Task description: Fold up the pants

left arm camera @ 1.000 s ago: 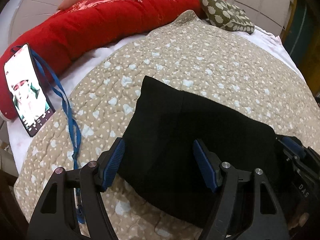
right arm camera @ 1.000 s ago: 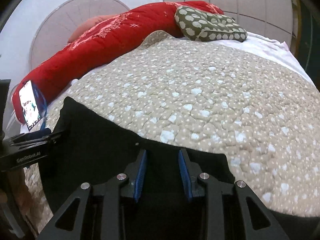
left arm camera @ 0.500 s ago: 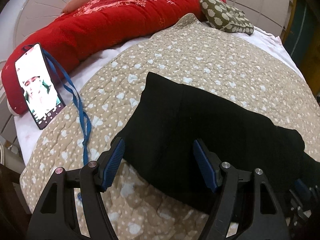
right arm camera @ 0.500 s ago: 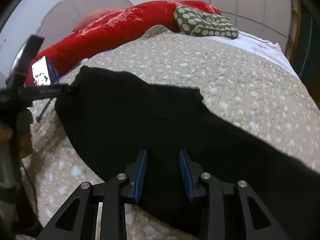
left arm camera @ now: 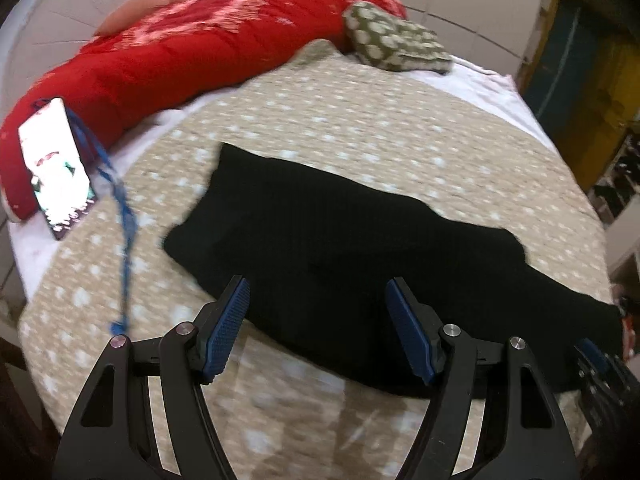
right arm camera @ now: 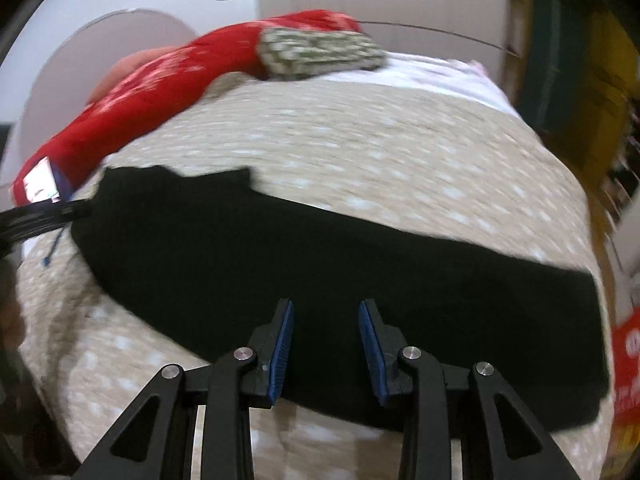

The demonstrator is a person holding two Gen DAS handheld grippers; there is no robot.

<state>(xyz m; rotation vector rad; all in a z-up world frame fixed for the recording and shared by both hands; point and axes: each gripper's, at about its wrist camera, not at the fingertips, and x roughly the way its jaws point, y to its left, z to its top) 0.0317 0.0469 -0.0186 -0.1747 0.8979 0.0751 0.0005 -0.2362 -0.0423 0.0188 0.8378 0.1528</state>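
On the bed, black pants [left arm camera: 352, 248] lie flat on a beige spotted quilt [left arm camera: 360, 132], their long axis running left to right across both views, from a wider end at the far left to a narrow end at the near right. Left gripper [left arm camera: 318, 330]: jaws spread wide, nothing between the blue pads [left arm camera: 228, 326]; it hangs just above the near edge of the pants, towards their left end, with the cloth ahead of and below it. Right gripper [right arm camera: 326, 346]: jaws partly apart and empty, poised over the near edge of the pants around mid-length; its body shows at the lower right corner of the left view. By this layout, the left hand is the nearer to the wide end and the right hand to the narrow end, so a fold along the length would likely carry one end over the other. Far side of the bed: a red duvet [left arm camera: 192, 48] and a green patterned pillow [left arm camera: 394, 42]. Far left: a phone [left arm camera: 56, 168] with a lit screen leans on the duvet, and a blue lanyard [left arm camera: 124, 224] trails from it onto the quilt. No writing on the screen can be read. At the right edge of the right view, a red object [right arm camera: 626, 364] carries pale marks, too blurred to read.
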